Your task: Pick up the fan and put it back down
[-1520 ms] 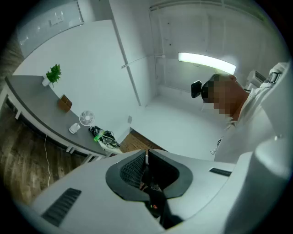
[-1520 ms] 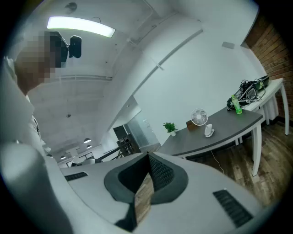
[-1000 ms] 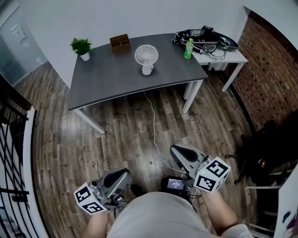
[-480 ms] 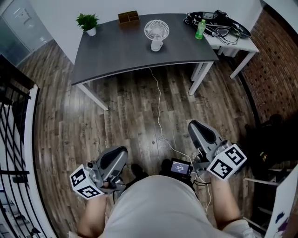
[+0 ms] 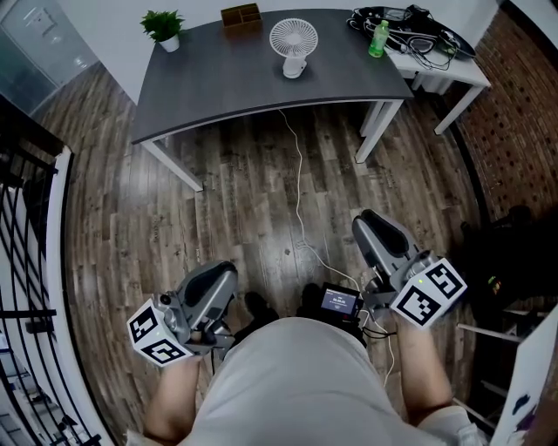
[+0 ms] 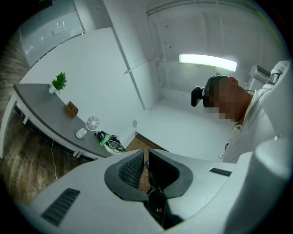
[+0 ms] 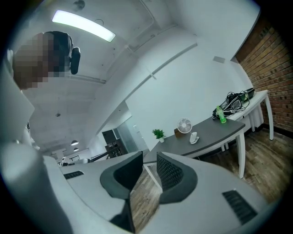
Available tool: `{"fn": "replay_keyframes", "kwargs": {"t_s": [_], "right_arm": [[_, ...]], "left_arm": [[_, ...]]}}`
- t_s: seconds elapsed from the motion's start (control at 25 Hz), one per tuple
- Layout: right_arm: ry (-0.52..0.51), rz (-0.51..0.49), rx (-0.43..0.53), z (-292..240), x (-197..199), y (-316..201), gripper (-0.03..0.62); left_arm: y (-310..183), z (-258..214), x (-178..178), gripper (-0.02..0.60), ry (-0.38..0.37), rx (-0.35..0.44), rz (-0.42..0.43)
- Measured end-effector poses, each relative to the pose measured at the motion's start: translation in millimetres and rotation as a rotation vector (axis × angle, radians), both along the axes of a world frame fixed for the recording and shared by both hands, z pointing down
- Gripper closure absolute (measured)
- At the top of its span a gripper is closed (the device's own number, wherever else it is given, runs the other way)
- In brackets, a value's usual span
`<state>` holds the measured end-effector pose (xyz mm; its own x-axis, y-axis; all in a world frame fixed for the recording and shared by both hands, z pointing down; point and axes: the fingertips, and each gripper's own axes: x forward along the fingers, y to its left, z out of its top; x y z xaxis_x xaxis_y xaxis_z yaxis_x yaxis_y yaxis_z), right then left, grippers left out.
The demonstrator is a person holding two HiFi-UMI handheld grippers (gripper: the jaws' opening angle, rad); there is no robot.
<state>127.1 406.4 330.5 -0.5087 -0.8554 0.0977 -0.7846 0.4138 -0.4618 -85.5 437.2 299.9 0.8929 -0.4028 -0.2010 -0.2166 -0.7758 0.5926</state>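
The white fan (image 5: 293,40) stands upright on the dark grey table (image 5: 235,91), far ahead of both grippers; its cord (image 5: 301,187) trails across the floor. It shows small in the left gripper view as the fan (image 6: 93,123) and in the right gripper view as the fan (image 7: 184,125). My left gripper (image 5: 214,284) is held low by my waist, the left gripper (image 6: 146,157) shut on nothing. My right gripper (image 5: 375,233) is also near my body; the right gripper (image 7: 149,165) has just been opening and stands open, only floor showing between its pads.
On the table stand a potted plant (image 5: 163,26) and a wooden box (image 5: 241,16). A green bottle (image 5: 377,39) and tangled cables lie on a white side table (image 5: 453,74). A black railing (image 5: 26,261) runs along the left. A brick wall (image 5: 523,113) is on the right.
In the head view the table and fan have slid toward the top of the picture. Both grippers sit higher in the picture, the right one further right.
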Motion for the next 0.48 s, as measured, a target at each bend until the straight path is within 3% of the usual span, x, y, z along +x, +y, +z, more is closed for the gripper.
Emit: {"fn": "replay_keyframes", "kwargs": {"t_s": [0.48], "right_arm": [[-0.019,-0.004,0.0,7.2,25.4,-4.3,0.516]], "left_arm": [[-5.7,10.8,25.9,0.552,-0.042,-0.012,-0.03]]}}
